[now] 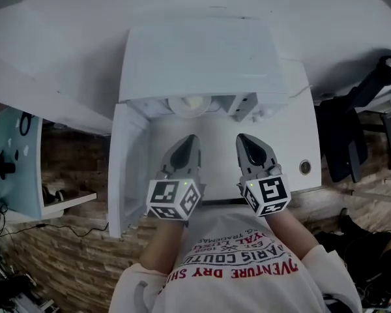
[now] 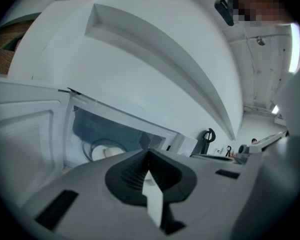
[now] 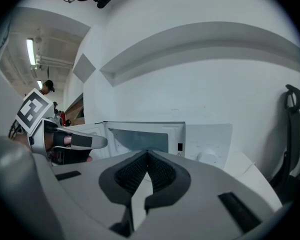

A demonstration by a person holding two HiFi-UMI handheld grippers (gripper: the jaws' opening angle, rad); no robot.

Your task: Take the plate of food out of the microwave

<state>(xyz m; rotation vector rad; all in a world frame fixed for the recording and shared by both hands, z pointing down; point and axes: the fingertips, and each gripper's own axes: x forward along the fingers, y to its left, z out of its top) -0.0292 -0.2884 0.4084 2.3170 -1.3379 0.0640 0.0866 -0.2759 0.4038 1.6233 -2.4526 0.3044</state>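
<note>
sitting in the microwave (image 1: 202, 57), the plate (image 1: 190, 104) lies beyond the left hand-held gripper (image 1: 189, 140).

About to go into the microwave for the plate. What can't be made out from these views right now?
Head view: the top of the microwave hides most of the plate; only its front edge shows.
Left gripper view: the left gripper covers the plate's near rim; the food is a pale blur.
Right gripper view: the right gripper blocks the cavity floor; no plate visible.
Markings on the dial: too small in every view.
</note>
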